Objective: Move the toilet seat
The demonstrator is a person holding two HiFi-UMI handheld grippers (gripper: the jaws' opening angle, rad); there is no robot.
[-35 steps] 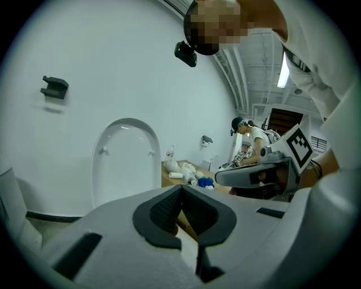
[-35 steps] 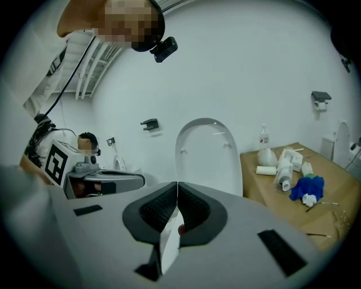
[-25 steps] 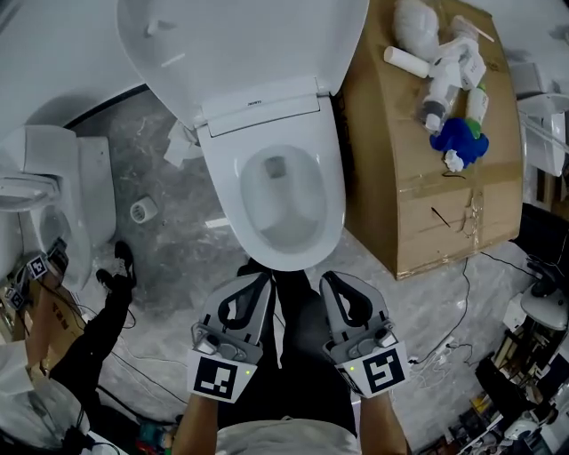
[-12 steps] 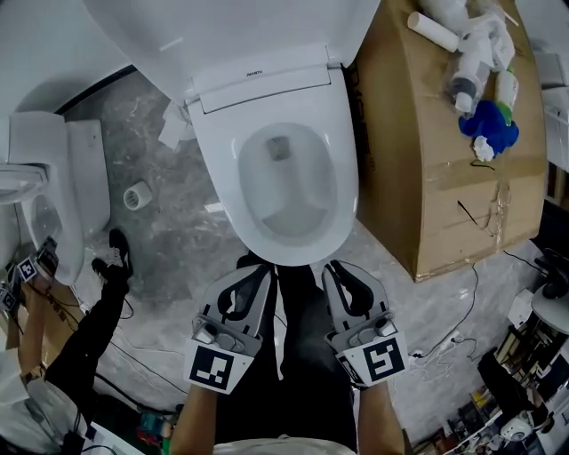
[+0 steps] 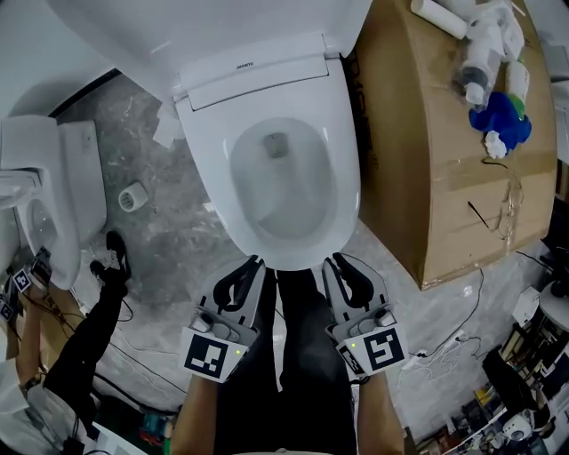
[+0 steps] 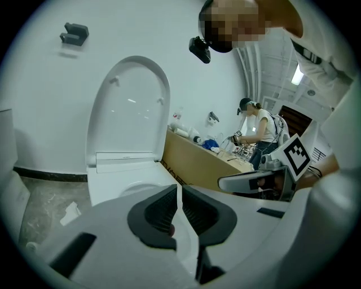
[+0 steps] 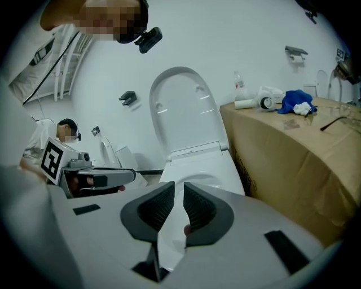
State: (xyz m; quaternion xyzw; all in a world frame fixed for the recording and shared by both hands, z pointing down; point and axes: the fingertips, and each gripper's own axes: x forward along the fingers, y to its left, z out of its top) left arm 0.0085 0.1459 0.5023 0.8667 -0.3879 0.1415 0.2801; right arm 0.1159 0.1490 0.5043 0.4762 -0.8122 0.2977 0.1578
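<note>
A white toilet stands ahead with its seat (image 5: 348, 169) lying flat on the bowl and its lid (image 5: 222, 27) raised against the wall. My left gripper (image 5: 257, 260) is shut and empty just short of the bowl's front rim, left of centre. My right gripper (image 5: 328, 258) is beside it, right of centre; its jaws are opening by a thin slit with nothing between them. Neither touches the seat. In the left gripper view, the left gripper (image 6: 178, 189) points at the seat (image 6: 113, 182) and lid (image 6: 130, 113). The right gripper (image 7: 179, 185) faces the lid (image 7: 183, 107).
A large cardboard box (image 5: 427, 160) stands tight against the toilet's right side, with bottles and a blue cloth (image 5: 502, 120) on top. A second toilet (image 5: 36, 195), a paper roll (image 5: 133, 195) and a person's leg (image 5: 98, 311) are at the left. Cables (image 5: 444, 347) lie at the right.
The view has closed in on the toilet, which now fills more of the frame. Both grippers have come forward, side by side, up to the bowl's front rim.
</note>
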